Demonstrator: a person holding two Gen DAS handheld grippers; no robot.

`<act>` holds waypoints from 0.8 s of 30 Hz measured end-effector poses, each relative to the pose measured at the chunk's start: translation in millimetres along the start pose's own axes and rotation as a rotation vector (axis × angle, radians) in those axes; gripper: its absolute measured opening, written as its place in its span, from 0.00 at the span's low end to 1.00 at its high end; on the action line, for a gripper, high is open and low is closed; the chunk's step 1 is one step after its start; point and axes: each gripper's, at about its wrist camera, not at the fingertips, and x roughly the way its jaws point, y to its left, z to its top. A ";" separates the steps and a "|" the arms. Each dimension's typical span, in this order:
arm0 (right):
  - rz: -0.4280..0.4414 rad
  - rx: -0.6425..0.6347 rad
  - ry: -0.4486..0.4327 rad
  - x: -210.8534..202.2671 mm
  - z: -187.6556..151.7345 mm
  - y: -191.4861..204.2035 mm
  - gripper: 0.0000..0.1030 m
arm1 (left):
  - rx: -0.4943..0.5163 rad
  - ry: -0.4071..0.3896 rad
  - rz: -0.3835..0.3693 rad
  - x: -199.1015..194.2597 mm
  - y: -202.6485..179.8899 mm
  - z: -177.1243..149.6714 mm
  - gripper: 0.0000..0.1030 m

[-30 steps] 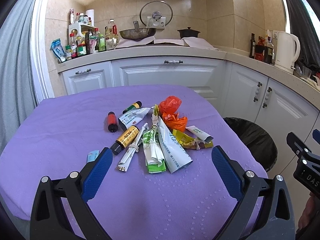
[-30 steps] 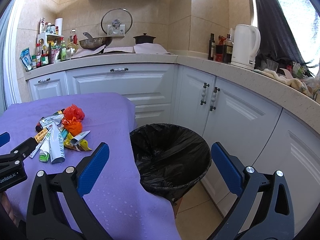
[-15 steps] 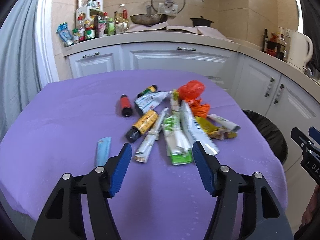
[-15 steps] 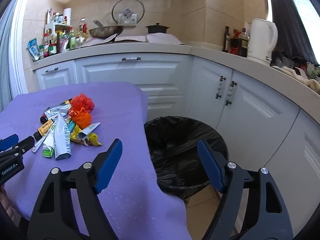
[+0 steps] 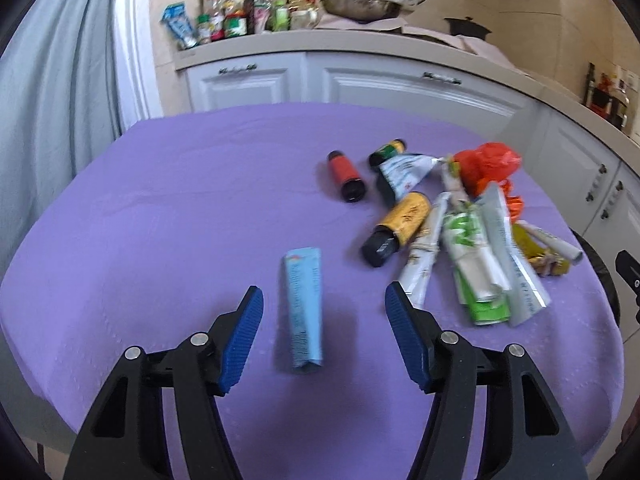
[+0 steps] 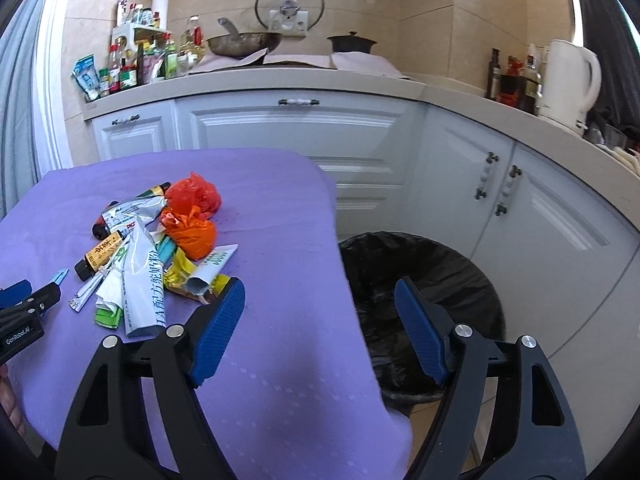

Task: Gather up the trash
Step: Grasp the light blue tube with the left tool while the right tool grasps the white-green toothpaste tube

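Observation:
A light blue wrapper [image 5: 305, 308] lies alone on the purple tablecloth [image 5: 160, 216]. My left gripper [image 5: 323, 300] is open, its blue fingers on either side of the wrapper, just above it. To the right lies a pile of trash: a red bottle [image 5: 346, 175], a yellow-labelled bottle [image 5: 400, 226], white and green packets [image 5: 476, 264] and an orange bag [image 5: 490, 164]. My right gripper [image 6: 320, 300] is open and empty above the table's right edge, beside the black-lined bin [image 6: 424, 280]. The pile also shows in the right wrist view [image 6: 156, 248].
White kitchen cabinets [image 6: 296, 128] run behind the table and along the right. The counter holds bottles [image 5: 240, 16], a wok [image 6: 240, 42], a pot [image 6: 352, 44] and a white kettle [image 6: 568, 80]. A grey curtain [image 5: 52, 80] hangs at the left.
My left gripper has moved left and down over the blue wrapper, its fingers closing in partway. My right gripper has narrowed and shifted left toward the table edge.

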 end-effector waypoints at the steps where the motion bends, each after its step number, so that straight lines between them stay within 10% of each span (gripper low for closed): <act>1: 0.004 -0.002 0.003 2.1 0.8 1.6 0.73 | -0.009 0.006 0.003 1.9 3.1 0.7 0.60; 6: 0.024 -0.008 0.017 11.8 5.6 7.5 0.73 | -0.014 0.041 0.024 14.0 11.8 0.7 0.60; 13: 0.043 -0.027 0.026 17.8 10.1 17.6 0.73 | -0.038 0.051 0.002 17.5 20.6 0.2 0.19; 24: 0.067 -0.055 0.031 24.0 16.8 36.2 0.73 | -0.043 0.045 -0.008 16.5 31.6 5.5 0.14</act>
